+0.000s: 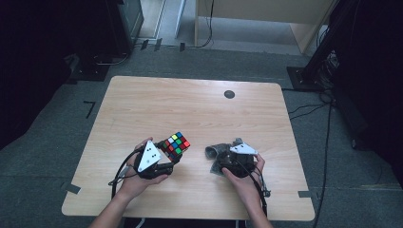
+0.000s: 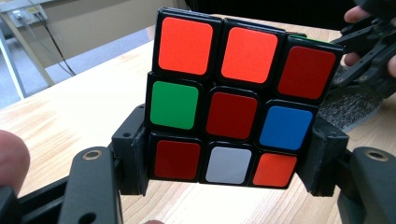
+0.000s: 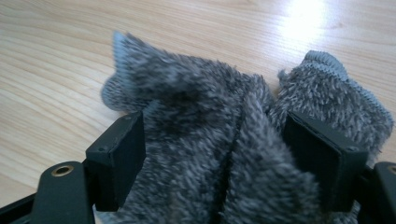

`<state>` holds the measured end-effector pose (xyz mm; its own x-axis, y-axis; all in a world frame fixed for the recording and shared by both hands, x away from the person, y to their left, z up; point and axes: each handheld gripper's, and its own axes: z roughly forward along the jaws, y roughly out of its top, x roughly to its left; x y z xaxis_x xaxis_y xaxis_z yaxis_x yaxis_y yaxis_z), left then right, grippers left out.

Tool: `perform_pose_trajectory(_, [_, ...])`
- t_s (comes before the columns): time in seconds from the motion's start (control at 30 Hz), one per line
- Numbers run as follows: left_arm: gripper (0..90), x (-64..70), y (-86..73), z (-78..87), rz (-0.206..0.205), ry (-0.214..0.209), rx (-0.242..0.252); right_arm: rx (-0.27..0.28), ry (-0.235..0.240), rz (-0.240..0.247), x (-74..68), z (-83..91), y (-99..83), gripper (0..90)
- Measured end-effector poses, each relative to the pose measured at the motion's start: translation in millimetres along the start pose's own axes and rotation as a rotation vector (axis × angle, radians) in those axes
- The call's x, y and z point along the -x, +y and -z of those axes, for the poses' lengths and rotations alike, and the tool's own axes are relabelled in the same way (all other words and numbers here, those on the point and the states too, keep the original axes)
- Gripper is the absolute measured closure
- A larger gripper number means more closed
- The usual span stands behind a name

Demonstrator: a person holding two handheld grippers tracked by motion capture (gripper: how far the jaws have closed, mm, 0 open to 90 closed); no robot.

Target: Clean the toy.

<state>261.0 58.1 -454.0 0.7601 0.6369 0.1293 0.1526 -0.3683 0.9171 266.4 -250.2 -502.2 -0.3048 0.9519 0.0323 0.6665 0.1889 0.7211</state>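
The left tongs (image 2: 229, 158) clamp a Rubik's cube (image 2: 233, 100) above the worktop (image 1: 190, 104); the right tongs (image 3: 224, 154) pinch a fuzzy grey sock (image 3: 210, 121) lying there

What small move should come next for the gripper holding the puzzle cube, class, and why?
Probably lower the cube onto the bare table. The left gripper clamps its bottom row and it looks raised, while the right gripper is busy squeezing the grey fuzzy cloth.
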Motion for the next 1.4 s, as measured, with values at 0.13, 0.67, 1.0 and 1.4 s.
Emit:
perform_pose_trajectory(0.13, [33.0, -1.3, -0.5, -0.1, 0.009, -0.001, -0.001, -0.01, -0.013, 0.017, 1.7, -4.7, -3.8, 22.0])
perform_pose_trajectory(0.67, [33.1, -1.9, -0.3, 0.8, 0.024, -0.015, 0.002, 0.007, -0.042, 0.02, 4.5, -11.8, -12.0, 24.1])
perform_pose_trajectory(1.0, [33.1, 1.8, 0.6, 0.1, 0.018, -0.036, 0.003, 0.075, -0.056, -0.042, 23.3, -5.2, -17.5, 69.2])
perform_pose_trajectory(1.4, [33.1, 9.3, -1.2, -6.4, 0.003, -0.062, -0.022, 0.374, 0.252, -0.057, -9.0, 51.8, 14.9, 72.4])
